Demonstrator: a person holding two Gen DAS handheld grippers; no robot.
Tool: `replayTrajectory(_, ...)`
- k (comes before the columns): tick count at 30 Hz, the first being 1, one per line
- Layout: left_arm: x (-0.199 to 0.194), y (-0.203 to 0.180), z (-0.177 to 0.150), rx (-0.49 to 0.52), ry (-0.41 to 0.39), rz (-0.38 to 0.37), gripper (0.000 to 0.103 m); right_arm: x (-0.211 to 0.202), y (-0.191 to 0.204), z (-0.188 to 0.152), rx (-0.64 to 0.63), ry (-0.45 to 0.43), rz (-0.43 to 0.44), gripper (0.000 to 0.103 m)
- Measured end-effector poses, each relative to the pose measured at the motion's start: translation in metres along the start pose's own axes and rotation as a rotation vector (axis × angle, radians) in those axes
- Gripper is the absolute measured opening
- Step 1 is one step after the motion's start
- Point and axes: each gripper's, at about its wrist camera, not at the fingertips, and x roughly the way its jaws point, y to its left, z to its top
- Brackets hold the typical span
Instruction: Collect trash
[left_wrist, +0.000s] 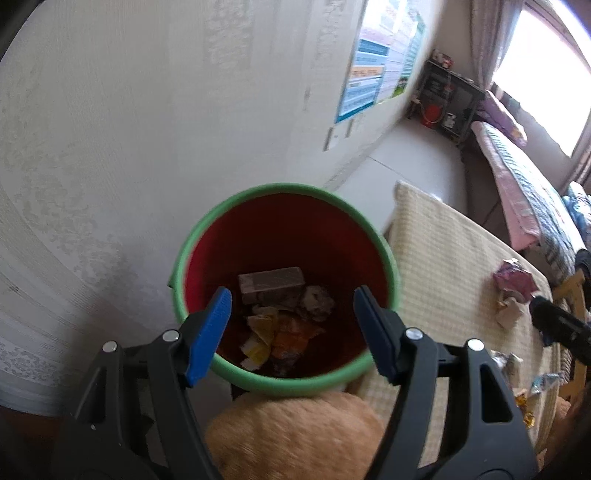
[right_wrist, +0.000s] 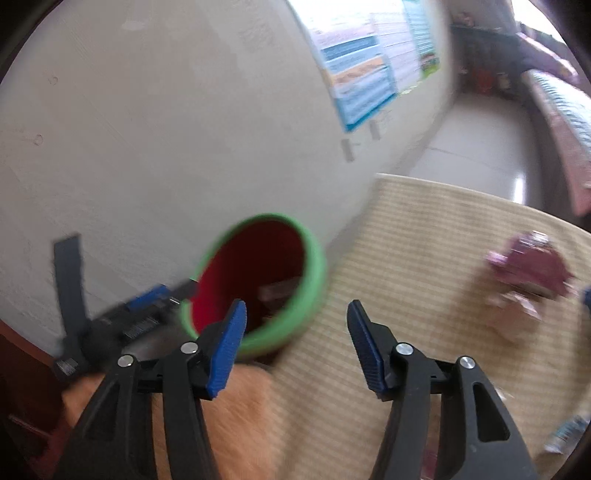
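pale patterned wallpaper (left_wrist: 129, 147) fills most of what we see, with a blue-edged poster (left_wrist: 384, 55) hung on it and a bed with a pink and striped cover (left_wrist: 517, 173) far beyond. we take the red bin with the green rim (left_wrist: 207, 229) as our landmark; it stands against the wall, just beside the near corner of a table under a cream checked cloth (left_wrist: 443, 258).

inside the bin we see a brownish box (left_wrist: 271, 282) lying at the bottom, with a grey crumpled wad (left_wrist: 317, 302) beside it and yellow and orange wrappers (left_wrist: 280, 332) nearer to us.

our left gripper (left_wrist: 291, 317) hangs above the bin's mouth, its blue-padded jaws spread wide with nothing between them. our right gripper (right_wrist: 295, 332) sits over the bin's near rim and the cloth edge, jaws likewise wide apart and bare; its view is blurred.

to the right of the bin, well apart on the cloth, lies a crumpled purple wrapper (left_wrist: 515, 278) with a pale paper scrap (left_wrist: 511, 314) touching it. more small shiny wrappers (left_wrist: 532, 387) lie further right, near the cloth's edge. below the bin, something tan and furry (left_wrist: 295, 432) fills the foreground; we cannot tell what it is.
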Motion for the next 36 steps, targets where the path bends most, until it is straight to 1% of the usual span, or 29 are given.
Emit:
replayTrajectory(2,-0.003,-0.013,-0.007,0.010,0.009,-0.026,0.066,-0.014,-0.022,-0.015,0.015,0.007,-0.072,0.057)
replayTrajectory(3,-0.004,-0.022,-0.012,0.013,0.021,-0.051,0.066,-0.024,-0.041,-0.028,0.042,0.019,-0.112,0.057)
replayTrajectory(5,-0.003,-0.041,-0.023,0.041,0.049,-0.109,0.066,-0.037,-0.069,-0.051,0.090,0.039,-0.167,0.057)
replayTrajectory(6,-0.002,-0.054,-0.030,0.080,0.064,-0.130,0.066,-0.044,-0.082,-0.062,0.111,0.049,-0.193,0.057)
replayTrajectory(8,0.000,-0.077,-0.041,0.156,0.082,-0.138,0.066,-0.053,-0.100,-0.079,0.133,0.076,-0.241,0.057)
replayTrajectory(9,0.001,-0.089,-0.047,0.188,0.092,-0.144,0.066,-0.055,-0.110,-0.090,0.129,0.117,-0.273,0.058)
replayTrajectory(10,0.002,-0.098,-0.051,0.202,0.103,-0.155,0.066,-0.055,-0.114,-0.097,0.126,0.137,-0.289,0.059)
replayTrajectory(11,0.003,-0.105,-0.056,0.208,0.117,-0.169,0.066,-0.057,-0.120,-0.106,0.131,0.149,-0.300,0.060)
replayTrajectory(13,0.006,-0.120,-0.064,0.213,0.149,-0.203,0.066,-0.056,-0.127,-0.117,0.170,0.153,-0.256,0.060)
replayTrajectory(14,0.007,-0.130,-0.069,0.224,0.164,-0.223,0.066,-0.054,-0.133,-0.122,0.202,0.157,-0.226,0.058)
replayTrajectory(15,0.007,-0.137,-0.072,0.240,0.173,-0.235,0.066,-0.051,-0.140,-0.127,0.242,0.163,-0.195,0.056)
replayTrajectory(17,0.003,-0.153,-0.082,0.286,0.185,-0.255,0.066,-0.044,-0.148,-0.133,0.282,0.173,-0.181,0.031)
replayTrajectory(18,0.000,-0.161,-0.088,0.314,0.192,-0.264,0.066,-0.041,-0.152,-0.138,0.293,0.176,-0.174,0.024)
replayTrajectory(19,-0.002,-0.167,-0.092,0.335,0.197,-0.271,0.066,-0.041,-0.152,-0.139,0.297,0.174,-0.165,0.011)
replayTrajectory(20,-0.003,-0.173,-0.096,0.353,0.206,-0.278,0.066,-0.041,-0.153,-0.143,0.303,0.163,-0.150,0.011)
replayTrajectory(23,-0.002,-0.190,-0.114,0.393,0.259,-0.299,0.066,-0.050,-0.154,-0.139,0.317,0.119,-0.154,0.009)
replayTrajectory(25,0.001,-0.201,-0.126,0.410,0.303,-0.317,0.066,-0.063,-0.157,-0.138,0.326,0.066,-0.187,0.009)
replayTrajectory(27,0.002,-0.212,-0.137,0.419,0.354,-0.366,0.066,-0.074,-0.161,-0.137,0.323,0.023,-0.238,0.009)
replayTrajectory(30,0.005,-0.235,-0.156,0.440,0.435,-0.452,0.066,-0.079,-0.171,-0.141,0.351,0.011,-0.259,0.011)
replayTrajectory(31,0.007,-0.243,-0.162,0.451,0.455,-0.470,0.066,-0.080,-0.175,-0.143,0.363,0.010,-0.258,0.012)
replayTrajectory(33,0.015,-0.255,-0.173,0.470,0.495,-0.477,0.065,-0.082,-0.182,-0.147,0.387,0.010,-0.254,0.015)
replayTrajectory(34,0.019,-0.259,-0.177,0.475,0.513,-0.483,0.064,-0.082,-0.185,-0.148,0.398,0.013,-0.253,0.026)
replayTrajectory(35,0.023,-0.262,-0.181,0.479,0.528,-0.481,0.057,-0.082,-0.186,-0.149,0.404,0.011,-0.252,0.039)
replayTrajectory(36,0.027,-0.262,-0.183,0.480,0.547,-0.476,0.047,-0.084,-0.187,-0.150,0.410,0.003,-0.252,0.043)
